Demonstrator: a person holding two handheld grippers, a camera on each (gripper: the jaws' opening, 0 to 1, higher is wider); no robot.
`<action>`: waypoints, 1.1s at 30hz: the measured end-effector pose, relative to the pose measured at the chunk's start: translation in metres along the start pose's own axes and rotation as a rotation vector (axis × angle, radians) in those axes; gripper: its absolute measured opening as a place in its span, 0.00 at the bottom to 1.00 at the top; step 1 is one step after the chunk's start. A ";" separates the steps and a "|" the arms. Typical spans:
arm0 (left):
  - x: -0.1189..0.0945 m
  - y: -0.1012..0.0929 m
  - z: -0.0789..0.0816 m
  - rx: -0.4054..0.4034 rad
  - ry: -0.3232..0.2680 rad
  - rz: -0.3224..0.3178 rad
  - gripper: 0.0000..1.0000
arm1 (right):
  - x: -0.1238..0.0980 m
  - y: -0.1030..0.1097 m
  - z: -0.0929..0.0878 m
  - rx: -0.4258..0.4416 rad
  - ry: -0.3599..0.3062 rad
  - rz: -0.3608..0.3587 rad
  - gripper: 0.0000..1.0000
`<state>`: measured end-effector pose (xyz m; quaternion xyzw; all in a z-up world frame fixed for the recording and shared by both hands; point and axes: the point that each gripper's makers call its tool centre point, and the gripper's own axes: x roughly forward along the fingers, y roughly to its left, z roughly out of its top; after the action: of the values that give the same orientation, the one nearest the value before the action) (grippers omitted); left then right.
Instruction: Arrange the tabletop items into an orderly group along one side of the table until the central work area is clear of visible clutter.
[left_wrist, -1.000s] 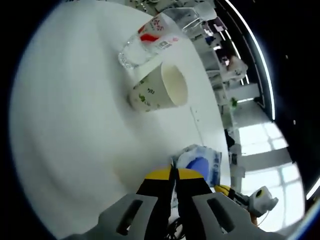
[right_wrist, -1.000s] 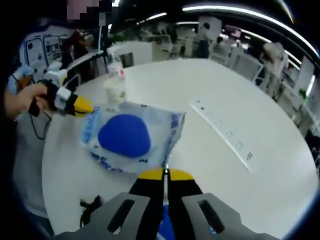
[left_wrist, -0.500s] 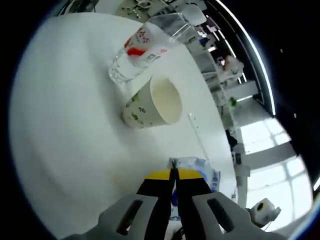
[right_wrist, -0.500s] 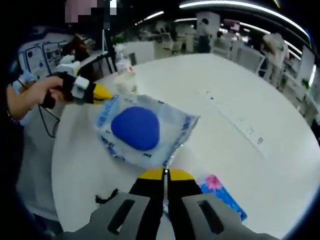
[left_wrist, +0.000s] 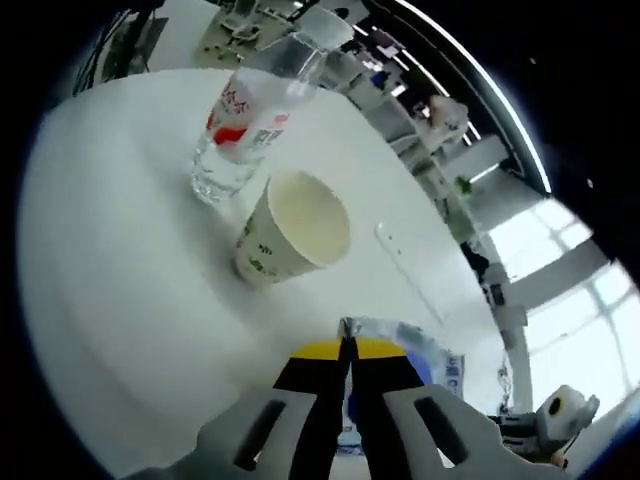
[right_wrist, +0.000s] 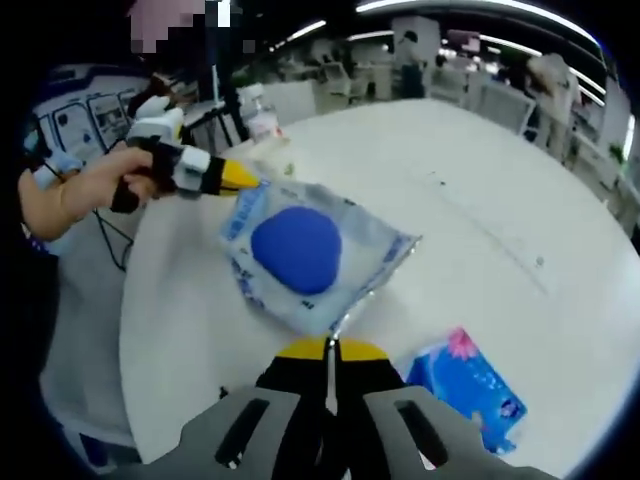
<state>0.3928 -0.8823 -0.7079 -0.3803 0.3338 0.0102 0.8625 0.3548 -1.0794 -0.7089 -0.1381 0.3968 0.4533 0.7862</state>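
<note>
- An open-plan office with ceiling strip lights, desks and bright windows surrounds a large round white table (right_wrist: 500, 200).
- In the right gripper view, a clear plastic bag with blue print holding a round blue object (right_wrist: 310, 255) hangs stretched above the table, between the two grippers.
- The right gripper (right_wrist: 330, 350) has its yellow-tipped fingers (right_wrist: 300, 350) closed on the bag's near corner.
- The left gripper (right_wrist: 245, 180), held in a person's hand (right_wrist: 100, 190), reaches in from the side of that view and pinches the bag's far corner with its yellow tip.
- In the left gripper view the same gripper (left_wrist: 347, 350) shows its fingers (left_wrist: 375, 350) pressed together on the bag's edge, the bag (left_wrist: 420, 365) trailing just behind them.
- A flat blue tissue pack with a pink flower print (right_wrist: 470, 385) lies on the table near the edge closest to the right gripper, just beside its fingers and apart from the bag.
- A white paper cup with green print (left_wrist: 290, 230) stands open and empty, inward from the table edge, ahead of the left gripper.
- A clear plastic water bottle with a red and white label (left_wrist: 240, 130) stands just beside the cup, on its far side; whether they touch I cannot tell.
- In the right gripper view the bottle (right_wrist: 262, 118) appears near the far table edge, behind the left gripper.
- A faint line of small marks (right_wrist: 490, 225) crosses the middle of the table.
</note>
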 end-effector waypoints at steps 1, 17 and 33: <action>0.000 0.001 0.001 0.001 -0.007 0.012 0.01 | 0.001 0.002 -0.001 0.007 -0.002 0.005 0.00; 0.014 -0.015 0.009 0.175 -0.014 0.026 0.02 | 0.004 0.011 -0.005 0.076 -0.015 0.019 0.00; 0.044 -0.023 0.015 0.465 0.038 0.093 0.02 | 0.008 0.001 -0.007 0.095 -0.037 -0.019 0.00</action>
<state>0.4413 -0.8991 -0.7117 -0.1558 0.3604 -0.0346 0.9191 0.3531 -1.0783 -0.7189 -0.0960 0.4021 0.4290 0.8032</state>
